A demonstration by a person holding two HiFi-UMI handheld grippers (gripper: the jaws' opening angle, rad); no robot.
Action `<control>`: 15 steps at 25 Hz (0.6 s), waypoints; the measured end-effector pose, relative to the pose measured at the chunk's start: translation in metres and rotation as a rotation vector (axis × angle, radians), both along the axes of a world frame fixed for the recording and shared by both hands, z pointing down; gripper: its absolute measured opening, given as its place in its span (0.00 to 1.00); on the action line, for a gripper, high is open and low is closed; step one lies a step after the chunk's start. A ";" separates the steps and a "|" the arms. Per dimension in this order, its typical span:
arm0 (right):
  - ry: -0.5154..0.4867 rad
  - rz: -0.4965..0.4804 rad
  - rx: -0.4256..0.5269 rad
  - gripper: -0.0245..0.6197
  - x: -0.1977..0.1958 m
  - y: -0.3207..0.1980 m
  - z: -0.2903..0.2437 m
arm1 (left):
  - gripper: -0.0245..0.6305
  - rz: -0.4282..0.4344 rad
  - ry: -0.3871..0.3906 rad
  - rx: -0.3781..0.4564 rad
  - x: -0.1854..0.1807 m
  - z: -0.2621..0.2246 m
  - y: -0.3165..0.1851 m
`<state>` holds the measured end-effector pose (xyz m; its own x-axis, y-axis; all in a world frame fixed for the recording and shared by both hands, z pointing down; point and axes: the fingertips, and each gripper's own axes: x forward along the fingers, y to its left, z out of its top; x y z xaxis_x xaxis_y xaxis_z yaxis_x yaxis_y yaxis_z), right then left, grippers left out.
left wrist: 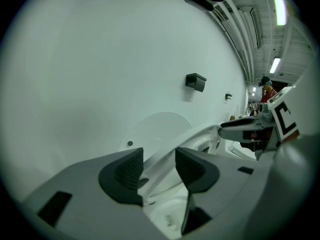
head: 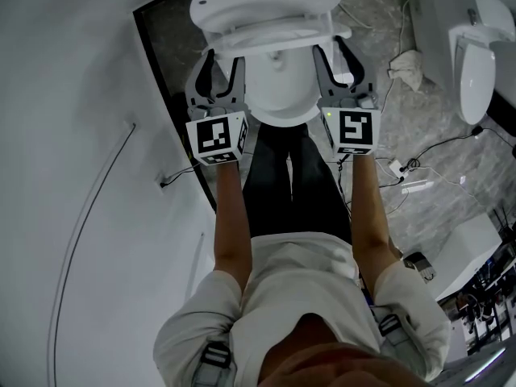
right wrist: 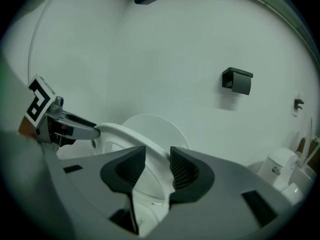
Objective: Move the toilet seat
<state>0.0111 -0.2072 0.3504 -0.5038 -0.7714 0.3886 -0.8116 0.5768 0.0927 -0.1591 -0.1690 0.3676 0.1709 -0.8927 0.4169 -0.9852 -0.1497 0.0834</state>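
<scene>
Toilet seat [right wrist: 125,132] sits tilted up off the bowl [head: 278,95], in front of the raised lid [right wrist: 156,125], straight ahead of you. Your left hand-held gripper [head: 223,55] has the seat's left rim between its jaws, which are about half closed with the ribbed pads pinching the rim. Your right hand-held gripper [head: 337,51] has the right rim the same way, at a slightly narrower gap. Both point forward and a little down. White curved wall [head: 72,95] on your left. Marbled floor [head: 435,168] with loose cables on your right. A second toilet [head: 476,63] stands well apart.
</scene>
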 end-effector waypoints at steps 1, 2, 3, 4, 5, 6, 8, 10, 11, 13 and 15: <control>-0.001 0.000 0.001 0.30 0.000 -0.002 0.000 | 0.37 0.001 -0.001 0.001 0.000 0.000 -0.002; -0.003 0.000 0.001 0.30 0.000 -0.003 0.000 | 0.37 0.002 -0.002 0.001 0.000 0.000 -0.003; -0.004 0.001 0.000 0.30 -0.001 -0.005 0.000 | 0.37 0.004 -0.003 0.001 0.000 0.000 -0.005; -0.003 0.001 -0.002 0.30 -0.001 -0.006 0.001 | 0.37 0.005 -0.004 0.000 0.000 0.001 -0.007; -0.001 0.001 -0.005 0.30 -0.002 -0.007 0.001 | 0.37 0.007 -0.003 -0.001 -0.001 0.001 -0.008; 0.002 0.002 -0.011 0.30 -0.003 -0.008 0.002 | 0.37 0.008 -0.002 -0.002 -0.002 0.001 -0.010; 0.009 0.003 -0.020 0.30 -0.004 -0.012 0.003 | 0.37 0.012 0.000 -0.005 -0.003 0.000 -0.014; 0.001 -0.001 -0.008 0.30 -0.006 -0.017 -0.001 | 0.36 0.016 -0.001 -0.008 -0.003 -0.001 -0.019; 0.000 -0.003 -0.003 0.30 -0.007 -0.019 -0.002 | 0.36 0.017 -0.002 -0.007 -0.003 -0.001 -0.021; 0.002 -0.005 0.000 0.30 -0.009 -0.022 -0.002 | 0.36 0.018 -0.002 -0.005 -0.005 -0.001 -0.024; 0.004 -0.005 0.003 0.30 -0.012 -0.025 -0.002 | 0.36 0.017 -0.001 -0.002 -0.008 -0.001 -0.027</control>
